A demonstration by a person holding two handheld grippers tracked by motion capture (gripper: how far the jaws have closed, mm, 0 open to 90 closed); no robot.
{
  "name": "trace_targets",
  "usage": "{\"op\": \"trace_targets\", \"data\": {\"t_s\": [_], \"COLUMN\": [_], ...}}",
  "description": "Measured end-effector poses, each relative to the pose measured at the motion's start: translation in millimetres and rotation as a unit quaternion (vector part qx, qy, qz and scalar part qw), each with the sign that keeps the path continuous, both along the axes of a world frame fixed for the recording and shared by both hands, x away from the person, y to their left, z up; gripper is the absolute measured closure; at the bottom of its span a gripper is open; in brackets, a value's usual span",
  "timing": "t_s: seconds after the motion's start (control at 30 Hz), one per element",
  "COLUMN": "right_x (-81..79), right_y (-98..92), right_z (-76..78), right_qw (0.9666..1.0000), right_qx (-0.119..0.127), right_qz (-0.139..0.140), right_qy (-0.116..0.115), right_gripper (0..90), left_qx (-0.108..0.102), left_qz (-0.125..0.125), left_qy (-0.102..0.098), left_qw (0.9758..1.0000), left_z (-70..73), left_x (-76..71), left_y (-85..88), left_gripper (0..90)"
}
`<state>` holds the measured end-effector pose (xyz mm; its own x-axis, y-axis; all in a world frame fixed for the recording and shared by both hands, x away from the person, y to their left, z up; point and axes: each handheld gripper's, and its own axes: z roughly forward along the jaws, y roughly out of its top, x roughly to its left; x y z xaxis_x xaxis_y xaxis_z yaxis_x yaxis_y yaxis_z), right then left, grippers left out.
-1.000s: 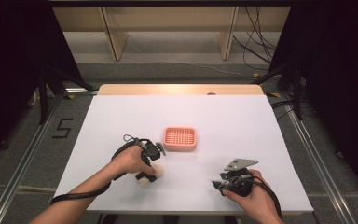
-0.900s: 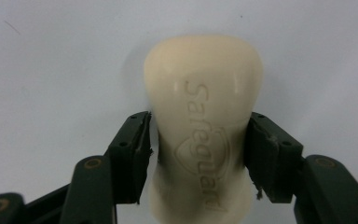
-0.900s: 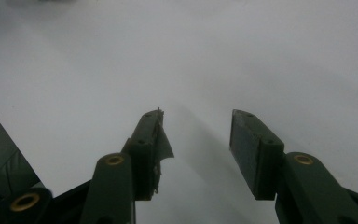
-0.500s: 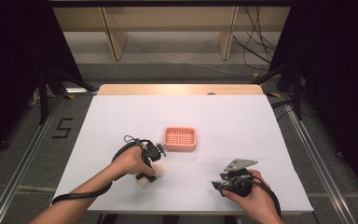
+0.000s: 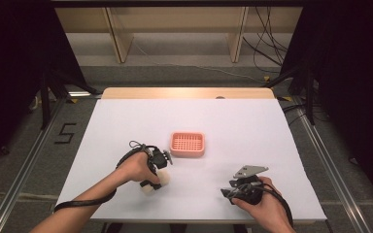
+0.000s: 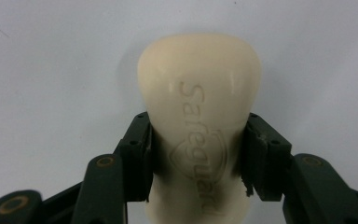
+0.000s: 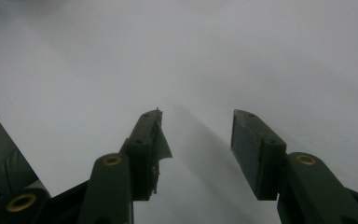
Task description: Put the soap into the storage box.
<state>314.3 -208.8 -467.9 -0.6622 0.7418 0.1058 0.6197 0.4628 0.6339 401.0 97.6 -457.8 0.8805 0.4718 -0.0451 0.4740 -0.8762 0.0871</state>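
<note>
On the white counter point(image 5: 252, 126), the left gripper point(image 6: 196, 154) clamps a cream bar of soap point(image 6: 199, 116) just in front of the pink basket point(image 5: 188, 144), while the right gripper point(image 7: 196, 140) sits apart, jaws parted and empty

A white worktop point(image 5: 252, 126) has a wooden strip along its far edge. Beyond it stand wooden shelf legs point(image 5: 119, 41), with cables point(image 5: 267, 53) far right.

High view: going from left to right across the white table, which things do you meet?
Left gripper holding the cream soap bar → pink soap dish → right gripper.
</note>
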Motion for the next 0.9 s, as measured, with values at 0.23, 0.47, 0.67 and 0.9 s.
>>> {"op": "trace_targets", "data": {"t_s": [0.23,0.47,0.67,0.9], "right_x": [0.2,-1.1,-0.4,-0.6], "right_y": [-0.2,0.1,-0.8,-1.0], "right_z": [-0.3,1.1,0.9,2.2], "right_qw": [1.0000,1.0000,1.0000,0.9999], "right_qx": [-0.002,-0.004,-0.009,-0.003], "right_qz": [-0.002,-0.006,-0.001,-0.008], "right_qy": [-0.001,0.005,0.000,-0.007], "right_gripper": [53.6,53.4,53.4,53.4], "left_qx": [-0.013,-0.024,-0.043,-0.065], "left_qz": [-0.004,-0.002,0.002,0.013], "left_qy": [-0.014,-0.029,-0.051,-0.073], "left_qw": [0.9998,0.9993,0.9978,0.9951], "left_z": [2.4,9.9,16.0,19.9], "left_x": [0.2,3.2,4.3,5.5], "left_y": [1.7,2.4,2.9,4.8], "left_gripper": [49.6,49.6,49.6,49.6]}}
